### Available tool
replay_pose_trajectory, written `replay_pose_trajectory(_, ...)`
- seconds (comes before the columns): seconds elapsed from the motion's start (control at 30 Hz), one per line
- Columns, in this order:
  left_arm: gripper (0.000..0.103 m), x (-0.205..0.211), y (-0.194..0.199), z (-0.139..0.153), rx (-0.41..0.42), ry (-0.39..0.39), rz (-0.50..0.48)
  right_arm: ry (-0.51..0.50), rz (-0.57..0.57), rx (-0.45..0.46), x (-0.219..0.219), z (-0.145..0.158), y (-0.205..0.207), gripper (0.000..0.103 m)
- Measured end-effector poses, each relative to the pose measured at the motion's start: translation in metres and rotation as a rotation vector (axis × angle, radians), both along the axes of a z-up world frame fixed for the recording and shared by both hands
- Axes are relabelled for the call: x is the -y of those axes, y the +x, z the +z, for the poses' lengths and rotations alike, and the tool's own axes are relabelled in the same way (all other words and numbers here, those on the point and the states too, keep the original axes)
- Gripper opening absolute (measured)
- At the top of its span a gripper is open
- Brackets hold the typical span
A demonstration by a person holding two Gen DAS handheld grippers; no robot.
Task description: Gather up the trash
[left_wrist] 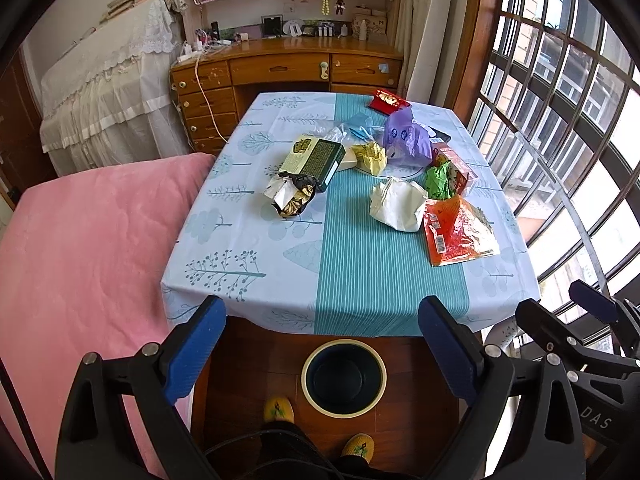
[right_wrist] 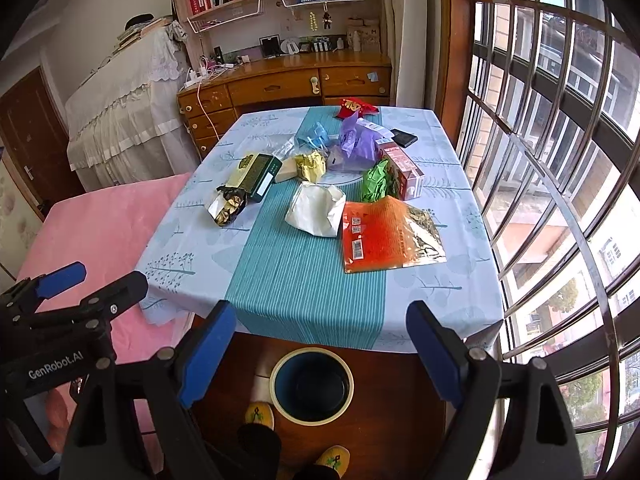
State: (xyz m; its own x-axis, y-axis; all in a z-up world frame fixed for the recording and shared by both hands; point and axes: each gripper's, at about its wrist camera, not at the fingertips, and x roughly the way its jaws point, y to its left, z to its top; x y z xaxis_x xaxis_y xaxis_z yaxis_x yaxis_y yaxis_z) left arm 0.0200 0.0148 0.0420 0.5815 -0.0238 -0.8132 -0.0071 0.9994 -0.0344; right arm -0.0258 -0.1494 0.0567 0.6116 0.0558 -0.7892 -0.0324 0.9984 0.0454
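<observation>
Trash lies on a table with a blue tablecloth (left_wrist: 240, 256) (right_wrist: 280, 280): an orange foil packet (left_wrist: 458, 230) (right_wrist: 384, 234), a white crumpled paper bag (left_wrist: 396, 202) (right_wrist: 316, 208), green crumpled paper (left_wrist: 438, 180) (right_wrist: 376, 180), a yellow wad (left_wrist: 370, 156) (right_wrist: 310, 164), a purple bag (left_wrist: 408, 138) (right_wrist: 356, 144), a green box (left_wrist: 316, 158) (right_wrist: 256, 174) and a black-gold wrapper (left_wrist: 290, 198) (right_wrist: 226, 204). An empty dark bin (left_wrist: 344, 376) (right_wrist: 312, 386) stands on the floor before the table. My left gripper (left_wrist: 322, 322) and right gripper (right_wrist: 322, 326) are open and empty, above the bin, short of the table's near edge.
A pink-covered bed (left_wrist: 88, 248) lies left of the table. A barred window (right_wrist: 560, 184) runs along the right. A wooden desk (left_wrist: 288, 68) stands behind the table. A red carton (right_wrist: 402, 170), a red packet (right_wrist: 354, 108) and a black wallet (right_wrist: 404, 137) lie at the back. My slippered feet (left_wrist: 280, 410) are by the bin.
</observation>
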Motion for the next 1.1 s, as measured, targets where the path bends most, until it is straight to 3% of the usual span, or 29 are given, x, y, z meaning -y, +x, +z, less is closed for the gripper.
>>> replay_pose_trajectory(0.3, 0.096, -0.029, 0.065, -0.006, -0.008, -0.031, -0.101, -0.016, -0.085, -0.021, -0.024, -0.005, 0.049, 0.087)
replay_pose_trajectory(0.5, 0.096, -0.064, 0.131, -0.020, -0.078, -0.077, -0.133, 0.015, -0.170, -0.057, -0.040, -0.018, 0.091, 0.084)
replay_pose_trajectory(0.67, 0.096, -0.094, 0.188, -0.050, -0.163, -0.130, -0.144, 0.080, -0.247, -0.152, -0.043, -0.048, 0.129, 0.077)
replay_pose_trajectory(1.1, 0.096, -0.085, 0.293, -0.140, -0.370, -0.061, -0.261, 0.229, -0.444, -0.252, -0.019, -0.110, 0.208, 0.076)
